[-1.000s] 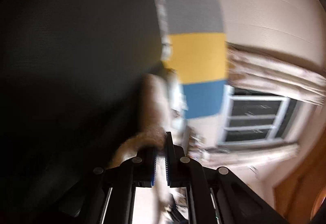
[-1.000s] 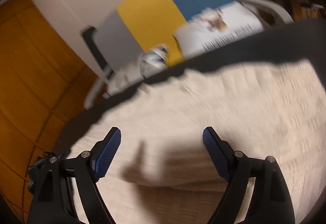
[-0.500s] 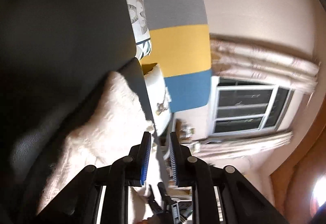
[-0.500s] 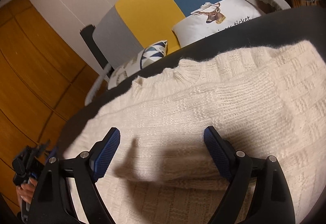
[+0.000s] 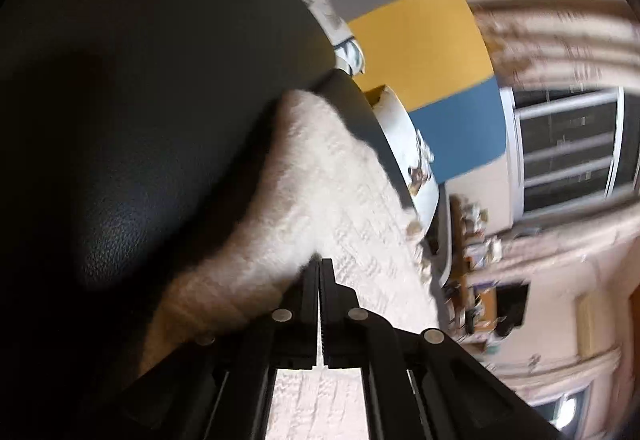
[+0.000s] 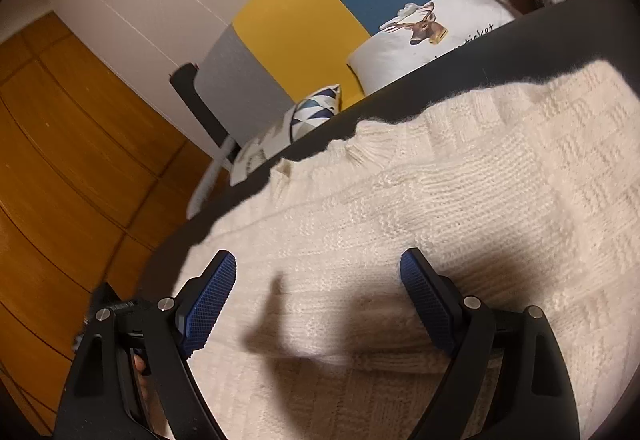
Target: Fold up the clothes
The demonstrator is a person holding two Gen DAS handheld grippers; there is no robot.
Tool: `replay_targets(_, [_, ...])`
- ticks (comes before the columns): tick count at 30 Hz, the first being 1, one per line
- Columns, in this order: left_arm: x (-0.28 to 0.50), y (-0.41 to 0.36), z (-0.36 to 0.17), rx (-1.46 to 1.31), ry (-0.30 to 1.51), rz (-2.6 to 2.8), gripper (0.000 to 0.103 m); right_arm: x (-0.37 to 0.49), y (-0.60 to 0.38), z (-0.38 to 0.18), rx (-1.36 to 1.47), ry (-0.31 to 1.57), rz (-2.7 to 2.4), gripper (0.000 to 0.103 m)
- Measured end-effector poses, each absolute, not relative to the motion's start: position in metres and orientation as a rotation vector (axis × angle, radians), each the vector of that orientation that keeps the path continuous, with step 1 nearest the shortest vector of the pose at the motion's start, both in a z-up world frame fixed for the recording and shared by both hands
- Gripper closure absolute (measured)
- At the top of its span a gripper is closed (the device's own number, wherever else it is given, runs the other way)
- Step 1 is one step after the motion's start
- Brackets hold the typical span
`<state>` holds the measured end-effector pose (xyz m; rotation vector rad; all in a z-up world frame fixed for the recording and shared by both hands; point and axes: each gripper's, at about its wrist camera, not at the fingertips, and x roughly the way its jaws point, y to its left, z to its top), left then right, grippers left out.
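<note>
A cream knitted sweater (image 6: pixel 440 200) lies spread on a dark leather-like surface (image 6: pixel 460 76). My right gripper (image 6: pixel 318 280) hovers just over the sweater, open wide, its blue pads (image 6: pixel 208 304) apart with nothing between them. In the left wrist view the sweater (image 5: pixel 340 180) ends in a raised, rolled edge at the left. My left gripper (image 5: pixel 320 264) has its tips at that edge. Its jaws are closing down to a hairline slit, and I see no fabric between them.
Beyond the dark surface (image 5: pixel 140 120) stands a chair with a grey, yellow and blue back (image 6: pixel 320 20). It holds a deer-print cushion (image 6: pixel 424 36) and a triangle-pattern cushion (image 6: pixel 316 112). There is a wooden door (image 6: pixel 60 160) at left and a curtained window (image 5: pixel 568 148) behind.
My left gripper let go of the sweater, opened, swung over the sweater's edge with a roll, and its jaws came together. The right gripper stayed open over the sweater.
</note>
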<state>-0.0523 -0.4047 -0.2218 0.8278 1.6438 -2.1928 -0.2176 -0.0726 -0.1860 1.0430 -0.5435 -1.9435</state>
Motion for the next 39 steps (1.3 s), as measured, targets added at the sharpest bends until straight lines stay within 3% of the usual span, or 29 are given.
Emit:
replay_targets(3, [-0.056, -0.407, -0.206, 0.847, 1.61, -2.261, 0.088, -0.223, -0.037, -0.179, 1.052, -0.687, -1.893, 0.016])
replay_targets(10, [-0.087, -0.383, -0.163, 0.939, 1.234, -2.524, 0.084, -0.231, 0.059, -0.176, 1.076, -0.964, -1.912, 0.016])
replay_targets(15, [-0.115, -0.34, -0.149, 1.096, 0.819, -2.678, 0.083, -0.242, 0.057, -0.177, 1.137, -0.865, -1.934, 0.017])
replay_targets(20, [-0.125, -0.314, -0.159, 1.174, 0.579, -2.671, 0.083, -0.255, 0.017, -0.185, 1.243, -0.666, -1.976, 0.02])
replay_targets(21, [-0.126, -0.312, -0.162, 1.184, 0.556, -2.665, 0.083, -0.256, 0.009, -0.186, 1.255, -0.622, -1.987, 0.022])
replay_targets(23, [-0.123, -0.311, -0.168, 1.175, 0.548, -2.659, 0.083, -0.257, -0.002, -0.191, 1.276, -0.553, -2.003, 0.041])
replay_targets(24, [-0.122, -0.312, -0.17, 1.166, 0.549, -2.66, 0.083, -0.258, -0.008, -0.194, 1.294, -0.508, -2.023, 0.075])
replay_targets(25, [-0.122, -0.312, -0.17, 1.161, 0.549, -2.661, 0.083, -0.258, -0.012, -0.197, 1.308, -0.48, -2.03, 0.096])
replay_targets(31, [-0.124, -0.327, -0.155, 1.037, 0.566, -2.649, 0.083, -0.245, -0.015, -0.164, 1.186, -0.323, -2.106, 0.096])
replay_targets(35, [-0.135, -0.348, -0.178, 1.178, 0.558, -2.559, 0.081, -0.247, -0.019, -0.171, 1.254, -0.174, -2.165, 0.096])
replay_targets(39, [-0.12, -0.354, -0.177, 1.133, 0.588, -2.593, 0.081, -0.25, -0.009, -0.191, 1.306, -0.26, -2.127, 0.092])
